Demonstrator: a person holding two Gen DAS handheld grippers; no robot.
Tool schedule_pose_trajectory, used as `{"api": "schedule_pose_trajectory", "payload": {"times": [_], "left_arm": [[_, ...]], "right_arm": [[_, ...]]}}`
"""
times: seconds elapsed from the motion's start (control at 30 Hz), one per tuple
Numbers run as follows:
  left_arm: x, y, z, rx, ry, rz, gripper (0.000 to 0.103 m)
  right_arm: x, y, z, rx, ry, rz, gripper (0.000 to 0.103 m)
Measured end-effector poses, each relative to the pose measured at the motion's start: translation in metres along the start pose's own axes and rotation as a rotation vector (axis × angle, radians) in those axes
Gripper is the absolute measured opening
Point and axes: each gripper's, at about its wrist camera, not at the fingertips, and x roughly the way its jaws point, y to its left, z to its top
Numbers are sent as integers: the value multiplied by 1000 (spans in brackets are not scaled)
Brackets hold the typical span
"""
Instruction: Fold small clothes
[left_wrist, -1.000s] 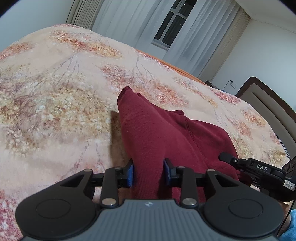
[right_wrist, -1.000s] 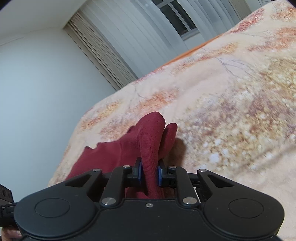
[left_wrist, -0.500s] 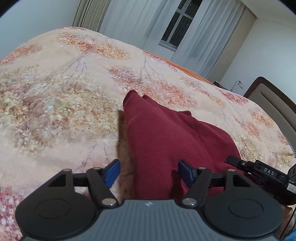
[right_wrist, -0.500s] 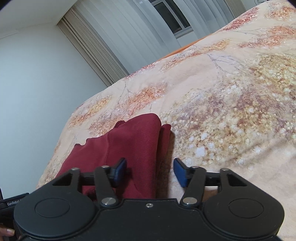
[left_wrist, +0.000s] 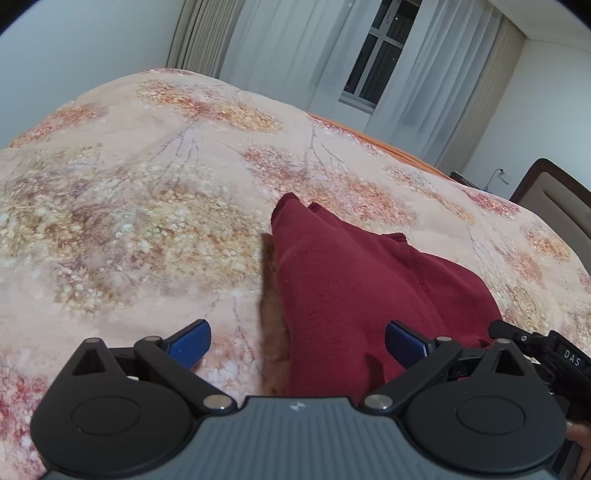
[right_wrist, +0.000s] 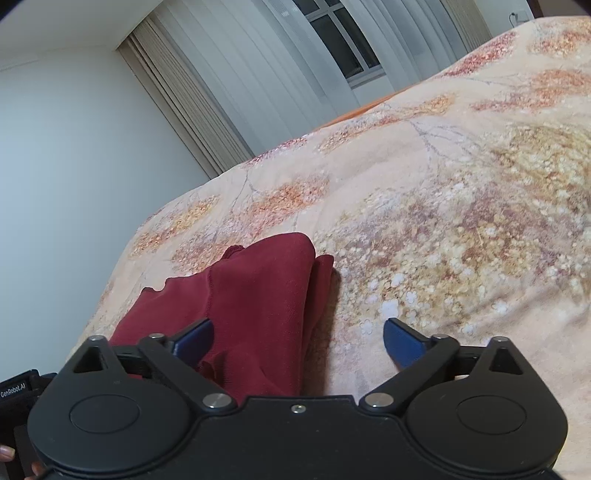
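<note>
While your left gripper (left_wrist: 297, 341) hovers low over the bedspread (left_wrist: 129, 221), its jaws are opening and already stand wide apart — the blue pads (left_wrist: 190, 341) press on nothing. The dark red garment (left_wrist: 351, 288) lies on the floral bedspread with its near edge running between those pads; the right-hand pad sits over the cloth, the left-hand one over bare bedspread. I cannot tell whether the right-hand pad brushes the fabric.

Your right gripper (right_wrist: 297, 341) is in the same way: its jaws are opening, spread wide, gripping nothing. In the right wrist view the garment (right_wrist: 251, 295) lies folded into layers, its far corner pointing away up the bed, and the cloth passes between the pads on the left-hand side — the other pad hangs over the bedspread (right_wrist: 443, 221) alone. The two grippers are close beside each other at the garment's near edge; a curtained window (left_wrist: 373, 55) lies beyond the bed.
</note>
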Motion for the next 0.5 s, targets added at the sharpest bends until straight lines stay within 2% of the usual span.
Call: {"api": "schedule_pose_trajectory", "payload": {"times": [0.2,0.5], "left_arm": [[-9,-7,-1,47,-53,53,102],[-25,-21,-6,95,-106,66,102]], "right_arm": [[-10,6,0,-52,-33,-23,102],[-33,19,1,-132,-88,-36,102]]}}
